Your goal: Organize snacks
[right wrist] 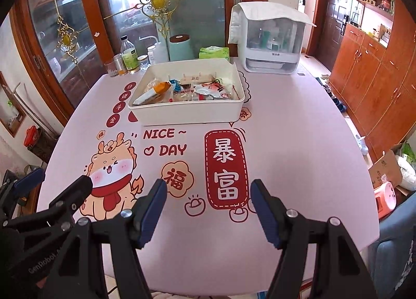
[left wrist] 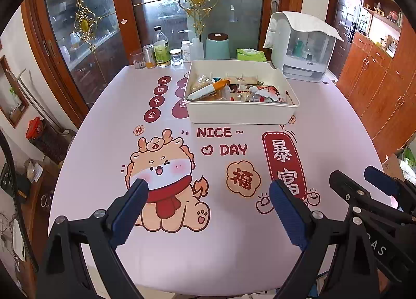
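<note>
A white rectangular bin (left wrist: 241, 113) stands on the far middle of the pink printed table; it also shows in the right wrist view (right wrist: 187, 114). Several wrapped snacks (left wrist: 234, 89) lie inside it, among them an orange and white pack (right wrist: 156, 91). My left gripper (left wrist: 208, 189) is open and empty, low over the near table above the dragon print. My right gripper (right wrist: 208, 189) is open and empty, over the near table to the right of the left one. The right gripper also shows at the right edge of the left wrist view (left wrist: 364, 176).
Bottles, jars and a glass (left wrist: 161, 52) line the table's far edge, with a teal canister (left wrist: 218, 45), a green tissue pack (left wrist: 251, 55) and a white cloth-covered container (left wrist: 304, 46). Wooden cabinets (right wrist: 377, 65) stand right. A cardboard box (right wrist: 384, 169) sits on the floor.
</note>
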`<move>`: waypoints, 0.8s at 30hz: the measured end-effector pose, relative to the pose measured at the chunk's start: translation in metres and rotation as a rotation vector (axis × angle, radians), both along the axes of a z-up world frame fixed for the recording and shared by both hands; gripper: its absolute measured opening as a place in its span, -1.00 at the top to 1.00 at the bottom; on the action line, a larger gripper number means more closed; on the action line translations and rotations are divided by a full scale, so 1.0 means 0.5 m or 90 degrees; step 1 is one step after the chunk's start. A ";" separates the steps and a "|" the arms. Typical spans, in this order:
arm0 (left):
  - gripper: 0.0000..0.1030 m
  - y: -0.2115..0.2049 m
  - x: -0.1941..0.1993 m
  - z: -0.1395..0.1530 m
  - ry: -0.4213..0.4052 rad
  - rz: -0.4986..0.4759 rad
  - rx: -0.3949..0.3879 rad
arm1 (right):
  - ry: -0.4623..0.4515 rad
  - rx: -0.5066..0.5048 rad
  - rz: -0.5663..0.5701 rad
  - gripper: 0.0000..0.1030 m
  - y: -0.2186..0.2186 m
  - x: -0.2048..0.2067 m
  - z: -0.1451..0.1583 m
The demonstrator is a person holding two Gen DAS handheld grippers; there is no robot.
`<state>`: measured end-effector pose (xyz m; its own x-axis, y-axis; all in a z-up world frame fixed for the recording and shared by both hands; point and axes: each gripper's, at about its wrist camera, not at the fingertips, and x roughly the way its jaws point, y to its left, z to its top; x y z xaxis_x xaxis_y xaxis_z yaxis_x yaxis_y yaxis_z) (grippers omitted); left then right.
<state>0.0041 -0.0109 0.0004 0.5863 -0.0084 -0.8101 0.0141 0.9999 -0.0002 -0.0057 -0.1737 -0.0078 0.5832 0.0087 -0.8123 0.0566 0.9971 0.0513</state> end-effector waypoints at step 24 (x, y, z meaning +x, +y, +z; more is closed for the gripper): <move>-0.82 -0.013 -0.004 -0.014 0.012 0.001 -0.001 | 0.005 -0.002 0.000 -0.31 -0.012 0.000 -0.002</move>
<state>0.0021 -0.0173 -0.0068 0.5709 -0.0090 -0.8210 0.0125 0.9999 -0.0023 -0.0056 -0.1796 -0.0089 0.5767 0.0072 -0.8169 0.0562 0.9972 0.0485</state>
